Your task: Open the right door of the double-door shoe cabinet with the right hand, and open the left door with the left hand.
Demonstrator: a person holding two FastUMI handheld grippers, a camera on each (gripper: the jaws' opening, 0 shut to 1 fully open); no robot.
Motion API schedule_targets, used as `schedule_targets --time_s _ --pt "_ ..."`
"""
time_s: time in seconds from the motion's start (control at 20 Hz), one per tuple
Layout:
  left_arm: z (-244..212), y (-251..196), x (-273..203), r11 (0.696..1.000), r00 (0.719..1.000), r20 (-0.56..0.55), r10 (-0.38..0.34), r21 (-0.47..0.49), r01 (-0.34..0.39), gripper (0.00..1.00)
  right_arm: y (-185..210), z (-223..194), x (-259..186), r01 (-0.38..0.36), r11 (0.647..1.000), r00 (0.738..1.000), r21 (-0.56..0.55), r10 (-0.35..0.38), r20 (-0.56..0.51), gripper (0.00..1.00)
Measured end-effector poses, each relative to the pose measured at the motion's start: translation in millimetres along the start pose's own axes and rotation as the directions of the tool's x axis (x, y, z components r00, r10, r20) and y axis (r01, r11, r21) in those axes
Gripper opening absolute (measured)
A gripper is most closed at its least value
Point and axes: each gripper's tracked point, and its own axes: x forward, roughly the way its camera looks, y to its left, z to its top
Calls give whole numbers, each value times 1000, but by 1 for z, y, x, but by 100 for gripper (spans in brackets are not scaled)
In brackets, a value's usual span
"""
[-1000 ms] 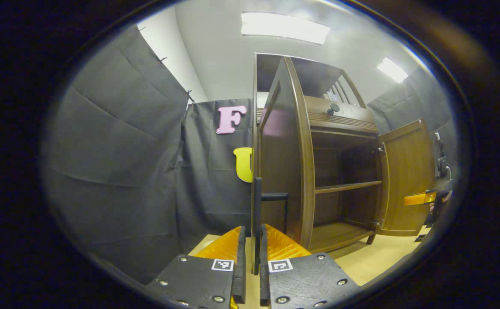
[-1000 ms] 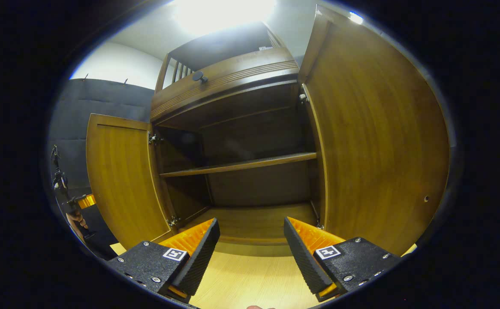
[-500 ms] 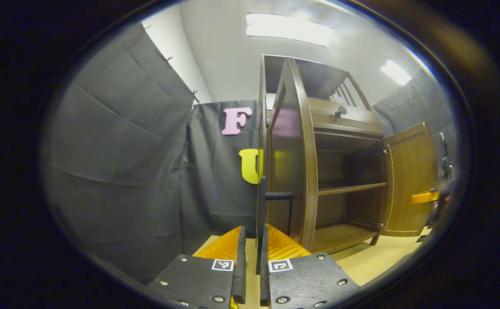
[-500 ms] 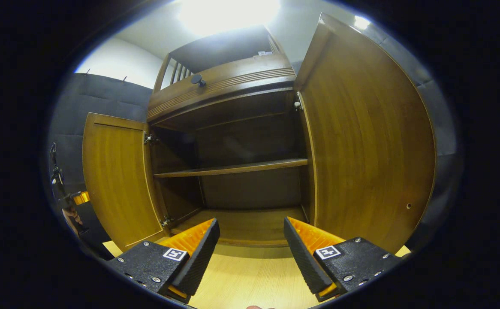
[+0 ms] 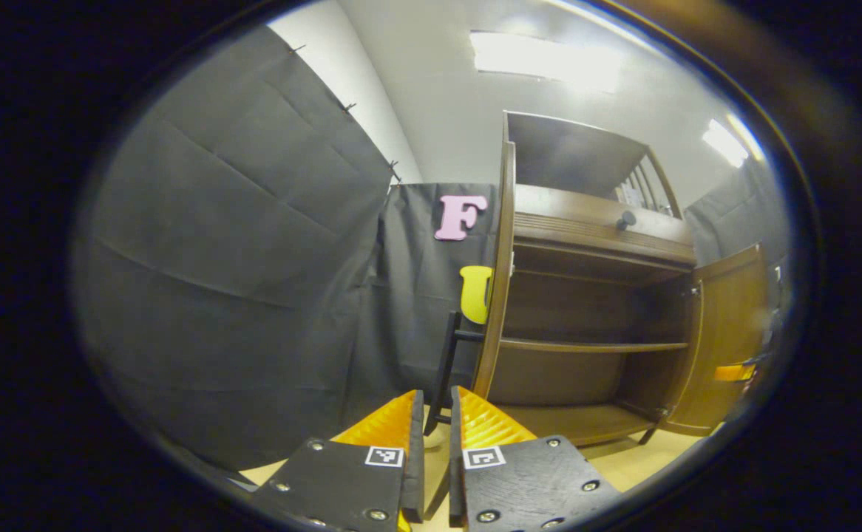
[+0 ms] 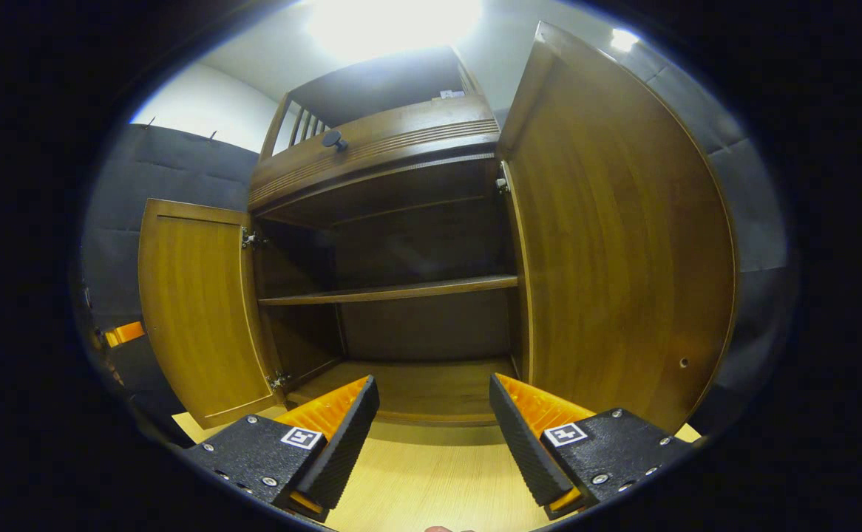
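Close at the bottom of the left gripper view, the left gripper (image 5: 432, 421) has its two ribbed, wedge-shaped fingers drawn nearly together, with only a thin slot between them. The lower end of a slim dark bar handle (image 5: 447, 355) sits right at that slot. Whether both fingers actually press on it cannot be told from this angle. The narrow grip suits a thin upright bar, which gives a firm hold for swinging a hinged panel.

That handle belongs to the left door (image 5: 500, 281), seen edge-on as a tall, slightly curved strip of glossy brown wood, swung well out from the cabinet.

In the right gripper view, the right gripper (image 6: 435, 414) hangs with its fingers spread wide and nothing between them, low over a pale wood-grain floor (image 6: 431, 488) in front of the opening. It looks as if its own job is done, as the right door (image 6: 623, 244) stands fully open beside it, a broad smooth panel with warm streaky grain.

Between the doors, the shoe cabinet (image 6: 372, 159) shows a dark interior crossed by one flat shelf (image 6: 394, 290). Above the opening is a grooved drawer front with a small round dark knob (image 6: 333, 138). Small metal hinges join each door to the carcass.

Judging by this, both doors are open and the task is near its end.
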Motion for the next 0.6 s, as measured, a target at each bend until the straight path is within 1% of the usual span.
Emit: schedule_targets --time_s 0.05,0.1,0.15,0.2,0.25,0.3,0.4,0.5,0.6 --pt "1 1 -3 1000 1000 1 3 27 -3 12 0 0 -1 0 1000 1000 2 0 0 93" --pt "4 1 -6 998 1000 0 12 55 -12 15 -1 1 -1 2 1000 1000 3 -2 1 93" --pt "7 1 -14 997 1000 4 22 76 -22 14 -5 2 -4 6 1000 1000 4 -6 5 93" --pt "11 -2 -16 996 1000 7 24 89 -25 14 -6 4 -6 9 1000 1000 4 -9 8 91" --pt "11 -1 -18 995 1000 8 29 96 -30 15 -8 4 -8 12 1000 1000 2 -12 11 91" --pt "14 1 -17 994 999 16 41 97 -43 15 -11 7 -10 16 1000 1000 -1 -16 15 93" --pt "9 -10 -13 997 999 36 20 77 -23 26 -19 11 -16 31 999 999 -11 -31 21 93" --pt "11 -24 -18 998 999 32 -35 52 33 37 -25 14 -21 47 999 999 -23 -46 26 93" --pt "9 -37 -18 996 997 22 -75 55 74 48 -33 20 -23 58 998 998 -31 -57 38 93"
